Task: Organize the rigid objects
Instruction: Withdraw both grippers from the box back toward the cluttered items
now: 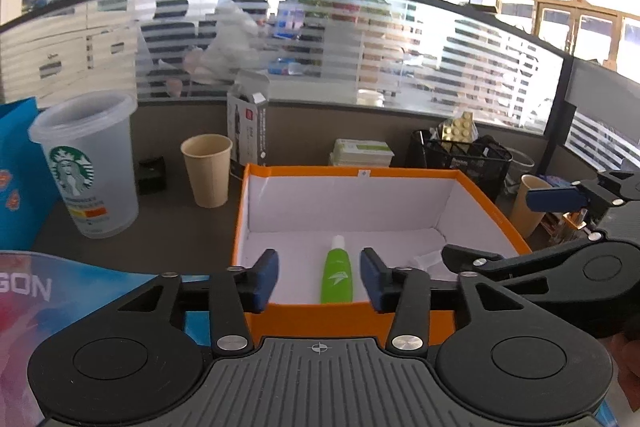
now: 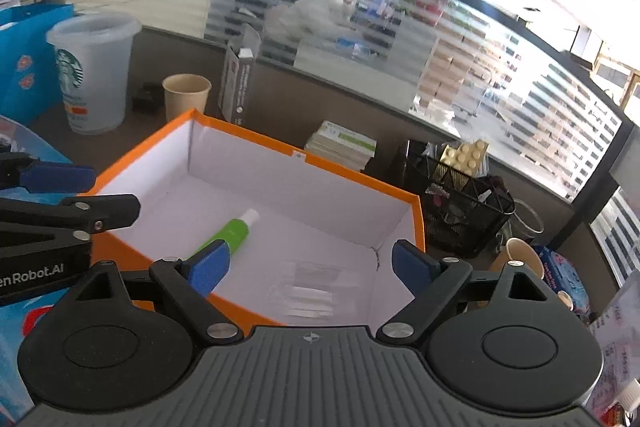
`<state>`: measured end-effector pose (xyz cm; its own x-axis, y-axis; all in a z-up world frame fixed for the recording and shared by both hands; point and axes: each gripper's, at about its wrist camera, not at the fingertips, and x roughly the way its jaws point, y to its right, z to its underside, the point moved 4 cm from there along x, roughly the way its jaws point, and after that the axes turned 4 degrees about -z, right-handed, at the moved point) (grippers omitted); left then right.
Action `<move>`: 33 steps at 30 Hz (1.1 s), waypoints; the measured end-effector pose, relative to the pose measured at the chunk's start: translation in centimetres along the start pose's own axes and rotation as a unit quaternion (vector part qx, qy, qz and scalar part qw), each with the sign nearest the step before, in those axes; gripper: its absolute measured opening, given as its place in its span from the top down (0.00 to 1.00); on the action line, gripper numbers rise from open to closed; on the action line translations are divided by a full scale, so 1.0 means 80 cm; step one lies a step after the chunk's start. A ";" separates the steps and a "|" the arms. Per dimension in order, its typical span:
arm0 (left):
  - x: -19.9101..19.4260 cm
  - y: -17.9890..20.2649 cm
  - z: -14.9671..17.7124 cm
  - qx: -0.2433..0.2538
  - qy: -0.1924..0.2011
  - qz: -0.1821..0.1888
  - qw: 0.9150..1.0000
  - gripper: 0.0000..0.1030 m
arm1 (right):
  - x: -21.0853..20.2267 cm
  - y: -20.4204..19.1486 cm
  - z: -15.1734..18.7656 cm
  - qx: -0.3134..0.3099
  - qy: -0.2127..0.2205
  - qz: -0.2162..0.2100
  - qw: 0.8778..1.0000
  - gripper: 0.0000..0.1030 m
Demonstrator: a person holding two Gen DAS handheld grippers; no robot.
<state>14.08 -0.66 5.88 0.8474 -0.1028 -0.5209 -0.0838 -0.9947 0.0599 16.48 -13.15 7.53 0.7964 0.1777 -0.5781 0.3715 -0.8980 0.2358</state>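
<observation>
Nearest the lens in each wrist view sits the ribbed grey gripper body with its two black pivot discs. At the left edge of the desk (image 1: 180,223) stand a blue paper bag (image 1: 16,163), a translucent Starbucks cup (image 1: 86,163) and a tan paper cup (image 1: 207,169), all apart from one another. The left gripper (image 1: 319,277) hangs above the near wall of the orange box (image 1: 496,211), jaws partly apart and empty; the green spray bottle (image 1: 337,277) shows in the gap between them but lies below, flat on the white box floor, cap toward the far wall. The right gripper (image 2: 310,265) is beside it over the same near wall, jaws wide apart with nothing between them; a clear, faintly visible item (image 2: 308,291) rests on the floor near the box's right corner, its identity uncertain. Right of the box stand a stack of green-and-white packets (image 1: 362,151), a black mesh organiser (image 1: 468,157) holding a yellow blister pack (image 1: 460,129), and a second paper cup (image 1: 528,203). Assessment: the bottle is already deposited, so at least one placement is complete. Items outside the box remain, so the task appears only partly done; which of them belong inside cannot be determined.
</observation>
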 end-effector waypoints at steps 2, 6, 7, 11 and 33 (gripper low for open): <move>-0.010 -0.001 0.001 -0.001 0.009 -0.006 1.000 0.40 | -0.011 -0.003 0.003 -0.002 0.007 0.008 1.000 0.15; -0.030 -0.007 0.004 -0.005 0.030 -0.020 0.999 0.14 | -0.032 -0.001 0.011 0.011 0.018 0.009 1.000 0.12; -0.035 -0.008 0.006 -0.003 0.034 -0.022 0.999 0.13 | -0.037 0.000 0.014 0.014 0.020 0.007 1.000 0.11; -0.045 -0.011 0.017 0.006 0.037 -0.027 0.999 0.03 | -0.050 -0.004 0.028 0.026 0.025 -0.002 0.999 0.08; 0.011 -0.040 0.144 0.036 -0.051 -0.043 0.997 0.01 | -0.034 -0.068 0.194 0.059 -0.017 -0.131 0.989 0.07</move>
<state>9.07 2.35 -4.62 0.7956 -0.0146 -0.6056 -0.0542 -0.9974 -0.0471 4.92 -14.99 -4.30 0.6625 0.3995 -0.6337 0.5033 -0.8639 -0.0184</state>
